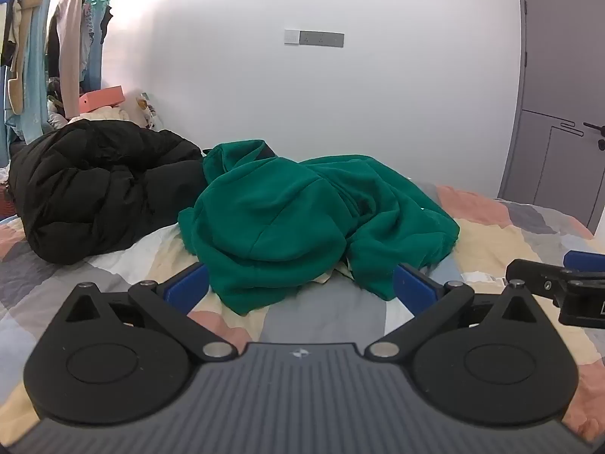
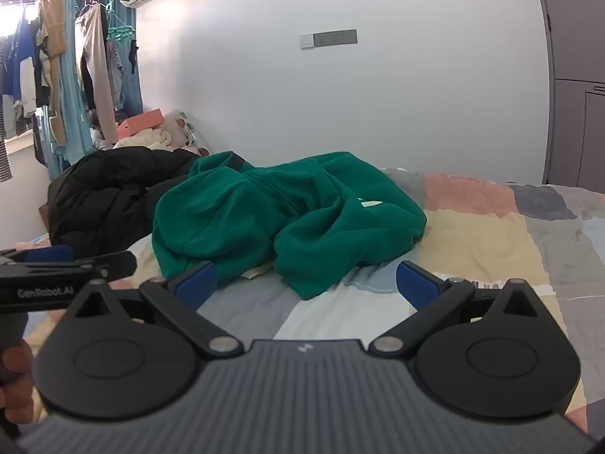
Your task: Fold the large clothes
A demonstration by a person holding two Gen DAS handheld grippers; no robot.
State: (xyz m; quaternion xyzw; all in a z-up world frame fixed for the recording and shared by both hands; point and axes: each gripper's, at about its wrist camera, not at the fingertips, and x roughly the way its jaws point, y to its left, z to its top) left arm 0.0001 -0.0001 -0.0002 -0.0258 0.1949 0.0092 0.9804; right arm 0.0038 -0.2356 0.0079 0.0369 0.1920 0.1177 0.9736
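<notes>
A green hoodie (image 1: 302, 219) lies crumpled in a heap on the patchwork bed cover (image 1: 510, 242); it also shows in the right wrist view (image 2: 287, 212). My left gripper (image 1: 300, 287) is open and empty, its blue pads just short of the hoodie's near edge. My right gripper (image 2: 306, 283) is open and empty, also just in front of the heap. The right gripper shows at the right edge of the left wrist view (image 1: 567, 283), and the left gripper at the left edge of the right wrist view (image 2: 68, 268).
A black puffer jacket (image 1: 98, 196) lies bundled left of the hoodie, touching it. Hanging clothes (image 2: 75, 75) and a pink box (image 1: 102, 99) are at the far left. A white wall stands behind the bed, a grey door (image 1: 559, 113) at the right.
</notes>
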